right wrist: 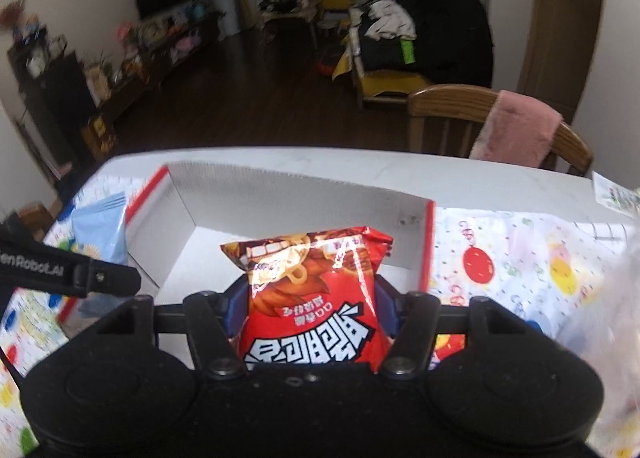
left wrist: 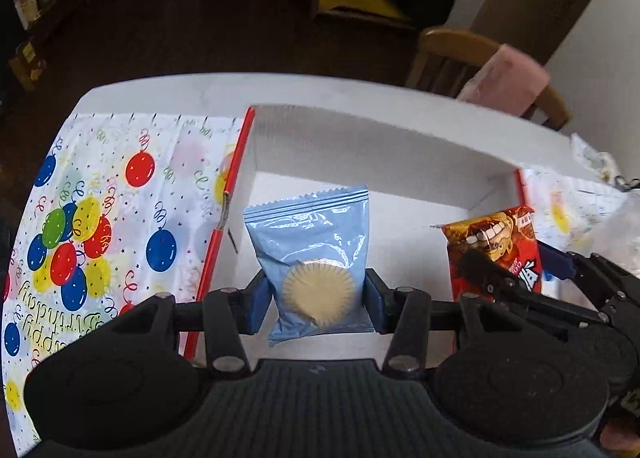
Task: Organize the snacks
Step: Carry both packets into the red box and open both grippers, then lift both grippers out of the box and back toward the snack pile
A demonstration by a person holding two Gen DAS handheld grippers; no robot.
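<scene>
left wrist view: the left gripper [left wrist: 318, 300] is closed on a pale blue snack packet [left wrist: 314, 258] with a round biscuit showing, held over the open white cardboard box [left wrist: 360, 145] on a balloon-print tablecloth [left wrist: 112, 193].

right wrist view: the right gripper [right wrist: 310, 308] is clamped on a red snack bag [right wrist: 316, 294], held above the same box [right wrist: 280, 193], near its right wall.
</scene>
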